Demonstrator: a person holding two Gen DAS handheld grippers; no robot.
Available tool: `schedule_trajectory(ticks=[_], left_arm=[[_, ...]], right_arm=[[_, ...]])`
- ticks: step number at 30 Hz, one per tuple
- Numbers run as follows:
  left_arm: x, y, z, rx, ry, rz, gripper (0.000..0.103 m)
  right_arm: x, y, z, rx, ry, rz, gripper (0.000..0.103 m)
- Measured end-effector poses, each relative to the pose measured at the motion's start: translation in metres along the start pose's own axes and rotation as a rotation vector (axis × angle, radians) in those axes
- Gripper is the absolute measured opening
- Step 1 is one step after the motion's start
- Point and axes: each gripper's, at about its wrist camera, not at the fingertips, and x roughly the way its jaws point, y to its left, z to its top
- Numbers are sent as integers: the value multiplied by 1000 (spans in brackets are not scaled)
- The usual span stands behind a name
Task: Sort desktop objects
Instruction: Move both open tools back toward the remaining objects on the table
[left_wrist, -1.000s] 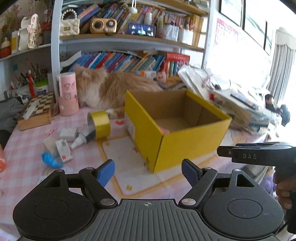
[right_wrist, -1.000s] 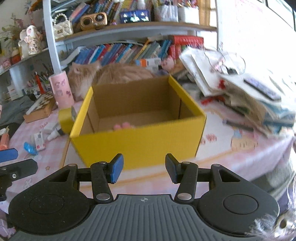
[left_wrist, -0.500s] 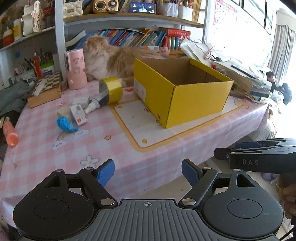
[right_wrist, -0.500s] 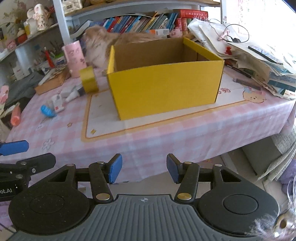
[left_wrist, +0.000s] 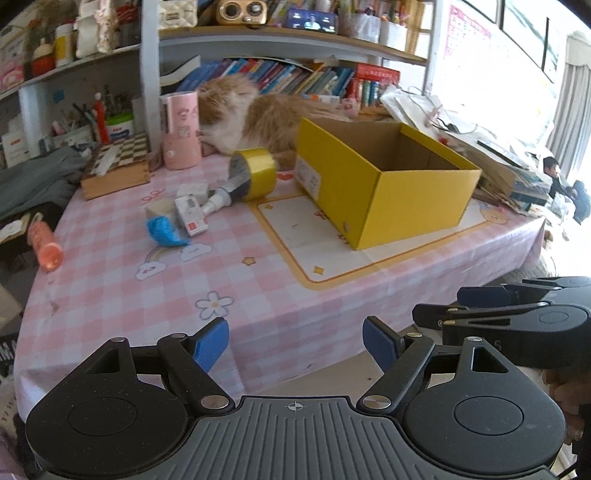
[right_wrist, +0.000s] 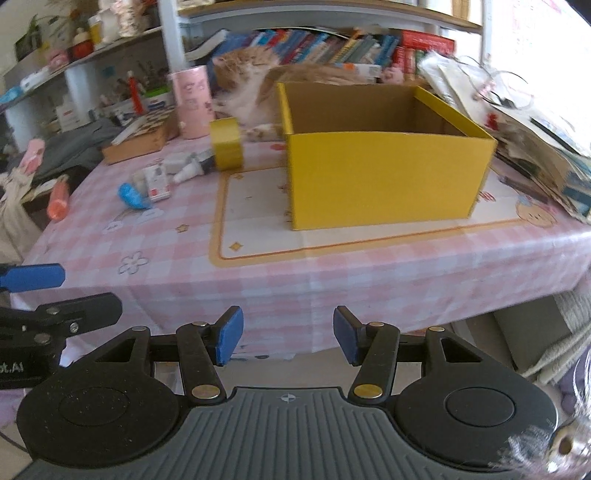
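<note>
Left wrist view: my left tool (left_wrist: 293, 345) hangs off the near edge of the bench (left_wrist: 236, 295), jaws wide and empty. I judge it is held back here so the whole layout can be read before a first pick. My right tool (right_wrist: 288, 341) sits level with it to the right, jaws narrower, opening slightly, nothing between them.

Layout:
- The yellow box (left_wrist: 413, 206) stands open-topped on the right half of the bench; I take it as the sorting target.
- The loose items cluster well left of it: a yellow tape roll (left_wrist: 255, 173) on its side, a small dropper bottle (left_wrist: 218, 197) touching the roll, a white carton (left_wrist: 190, 216), a blue crumpled item (left_wrist: 164, 230), and an orange tube (left_wrist: 46, 245) apart at the far left edge.
- A cat (left_wrist: 251, 118) lies behind the box and roll.

Limits of view:
- The box floor is hidden by its near wall in both views, so I cannot tell whether it holds anything.
- The carton label is too small to read.
- What lies under the white carton is partly covered.
- The blue item's identity is unclear.
</note>
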Motion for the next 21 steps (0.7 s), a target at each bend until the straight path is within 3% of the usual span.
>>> schedule_trajectory(ticks=[21], left_arm=[[-20, 56, -8, -159, -35, 115, 83]], right_arm=[[15, 73, 20, -237, -27, 126, 54]])
